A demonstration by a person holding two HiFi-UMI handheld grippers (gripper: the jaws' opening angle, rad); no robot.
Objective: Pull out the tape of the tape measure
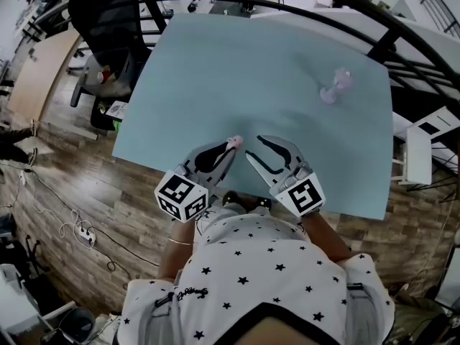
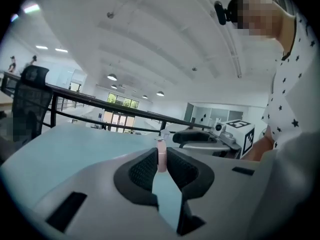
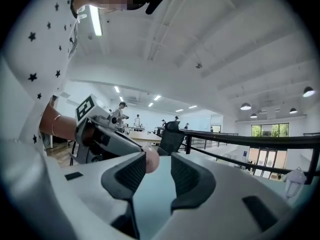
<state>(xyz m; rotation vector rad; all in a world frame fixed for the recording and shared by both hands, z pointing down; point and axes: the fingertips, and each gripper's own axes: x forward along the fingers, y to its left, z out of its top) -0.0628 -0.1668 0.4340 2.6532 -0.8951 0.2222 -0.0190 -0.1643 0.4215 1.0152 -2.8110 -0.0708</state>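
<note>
A small pink tape measure (image 1: 234, 142) hangs just above the near part of the light blue table (image 1: 215, 70). My left gripper (image 1: 231, 147) is shut on it. In the left gripper view the pink case (image 2: 161, 156) stands edge-on, pinched between the two black pads. My right gripper (image 1: 254, 146) is just to its right, jaws apart. In the right gripper view the pink case (image 3: 151, 160) shows round beside the tip of the left pad, and the gap between the pads (image 3: 187, 171) holds nothing. No tape is visible outside the case.
A pale pink translucent object (image 1: 336, 86) lies on the table at the far right. A black office chair (image 1: 108, 20) stands off the table's far left corner. A white stand (image 1: 417, 153) is beyond the right edge. The person's torso is at the near edge.
</note>
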